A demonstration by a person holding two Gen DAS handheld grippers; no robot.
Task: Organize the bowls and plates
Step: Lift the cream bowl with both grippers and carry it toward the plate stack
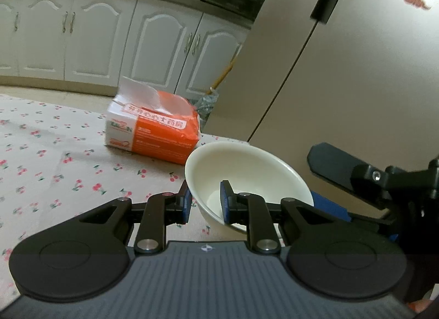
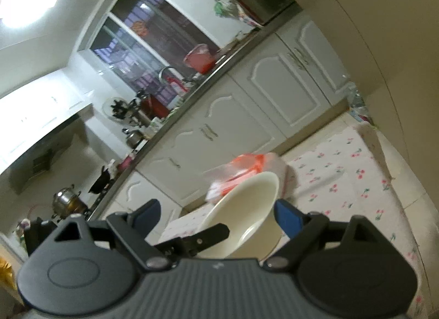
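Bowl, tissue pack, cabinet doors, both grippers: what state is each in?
bowl: empty, tilted, rim pinched
left gripper: shut on bowl, one finger inside, one outside
right gripper: open, fingers either side of the bowl
tissue pack: opened, tissue sticking out
cabinet doors: closed

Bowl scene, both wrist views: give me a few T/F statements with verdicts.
1. The left gripper pinches the wall of the cream bowl, one finger inside, one outside. True.
2. The bowl holds food. False: its inside looks empty.
3. An orange and white tissue pack lies on the cherry-print tablecloth beyond the bowl. True.
4. The right gripper is shut on the bowl. False: it is open, with the bowl between its spread fingers.
5. The cabinet doors stand open. False: they are closed.
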